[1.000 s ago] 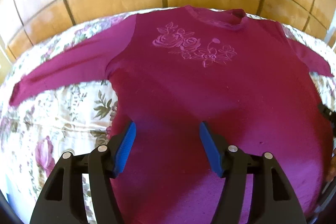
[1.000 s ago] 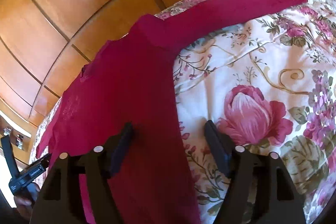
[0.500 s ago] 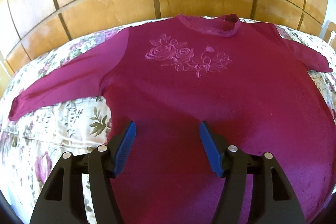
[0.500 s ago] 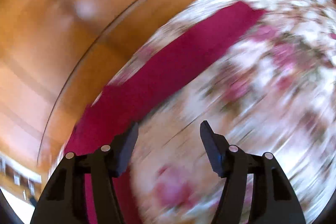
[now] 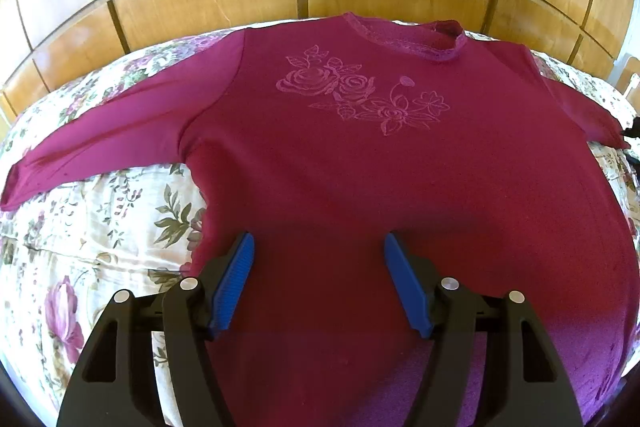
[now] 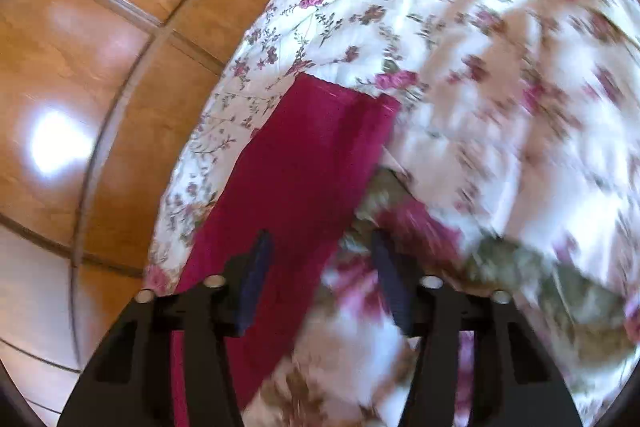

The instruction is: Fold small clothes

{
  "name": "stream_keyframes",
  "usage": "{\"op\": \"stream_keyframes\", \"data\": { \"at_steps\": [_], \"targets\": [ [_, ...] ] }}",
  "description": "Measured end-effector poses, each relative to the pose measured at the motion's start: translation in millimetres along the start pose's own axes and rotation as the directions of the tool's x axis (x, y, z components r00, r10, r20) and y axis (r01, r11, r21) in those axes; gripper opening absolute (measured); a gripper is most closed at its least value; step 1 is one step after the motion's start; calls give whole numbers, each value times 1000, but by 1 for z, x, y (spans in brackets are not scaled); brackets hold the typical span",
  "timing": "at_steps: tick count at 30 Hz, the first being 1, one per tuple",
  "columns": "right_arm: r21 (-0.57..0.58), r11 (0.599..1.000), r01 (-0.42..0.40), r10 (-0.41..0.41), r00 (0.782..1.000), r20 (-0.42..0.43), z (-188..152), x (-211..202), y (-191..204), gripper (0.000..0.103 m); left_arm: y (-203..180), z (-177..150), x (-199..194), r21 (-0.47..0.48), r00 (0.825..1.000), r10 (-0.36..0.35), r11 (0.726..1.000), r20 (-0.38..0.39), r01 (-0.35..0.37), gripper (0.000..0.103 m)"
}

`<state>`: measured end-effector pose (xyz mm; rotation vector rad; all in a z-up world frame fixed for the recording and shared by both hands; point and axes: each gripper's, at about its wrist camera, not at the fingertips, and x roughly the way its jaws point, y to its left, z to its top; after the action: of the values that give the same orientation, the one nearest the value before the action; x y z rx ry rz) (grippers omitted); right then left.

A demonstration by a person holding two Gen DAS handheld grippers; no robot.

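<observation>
The dark-red long-sleeved knit top (image 5: 360, 167) lies flat on the floral quilt (image 5: 100, 227), left gripper (image 5: 316, 283) apart above its hem, while the right gripper (image 6: 320, 279), jaws just narrowing yet unclamped, nears the sleeve (image 6: 304, 155); next, I reckon, pinching its cuff.

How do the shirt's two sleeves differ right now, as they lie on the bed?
The left sleeve lies spread out on the floral bedspread with no tongs near it; the right sleeve has the right tongs over its lower edge, jaws apart, having just been closing. The left view is sharp, the right blurred. Both sleeves lie flat and unfolded.
</observation>
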<state>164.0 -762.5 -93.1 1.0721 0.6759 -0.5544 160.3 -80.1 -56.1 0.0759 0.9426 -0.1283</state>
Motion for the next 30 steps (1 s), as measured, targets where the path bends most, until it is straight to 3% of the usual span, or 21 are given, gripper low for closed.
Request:
{"op": "stream_keyframes", "data": {
  "at_steps": [1,3,4,7,10,15,18,21,23,26,30],
  "targets": [
    [-40,997,66,-66,998,-6,3,6,7,7,0,0,0,2,1000,2,1000,0,-2,67],
    [-188,958,216,-214,976,28,3,6,24,6,2,1,-2,1,1000,-1,1000,-3,1,67],
    [-305,910,280,-261,960,100,-1,-4,39,6,2,1,-3,-2,1000,-5,1000,-4,5,67],
    [-363,834,415,-358,908,217,2,-17,38,6,6,2,0,-7,1000,-10,1000,-21,10,68],
    [-291,852,435,-410,900,145,11,-7,5,6,10,6,4,-28,998,-29,999,-60,27,70],
    [-301,850,432,-399,902,166,8,-19,11,6,30,3,-10,-55,990,-94,995,-101,89,70],
    [-276,881,385,-342,920,193,7,-43,20,5,49,-8,-30,-83,994,-82,994,-70,76,70],
    [-288,921,261,-213,959,187,4,-66,41,5,73,-17,-45,-155,996,-73,986,-48,65,70],
    [-331,926,183,-128,975,182,-4,-81,62,5,87,-18,-50,-203,997,-71,977,-43,61,70],
    [-429,903,14,46,991,129,-34,-102,113,5,99,-17,-54,-236,998,-62,970,-21,55,70],
    [-559,808,-186,225,974,0,-94,-114,187,5,104,-12,-60,-279,992,-123,952,20,123,70]
  ]
}}
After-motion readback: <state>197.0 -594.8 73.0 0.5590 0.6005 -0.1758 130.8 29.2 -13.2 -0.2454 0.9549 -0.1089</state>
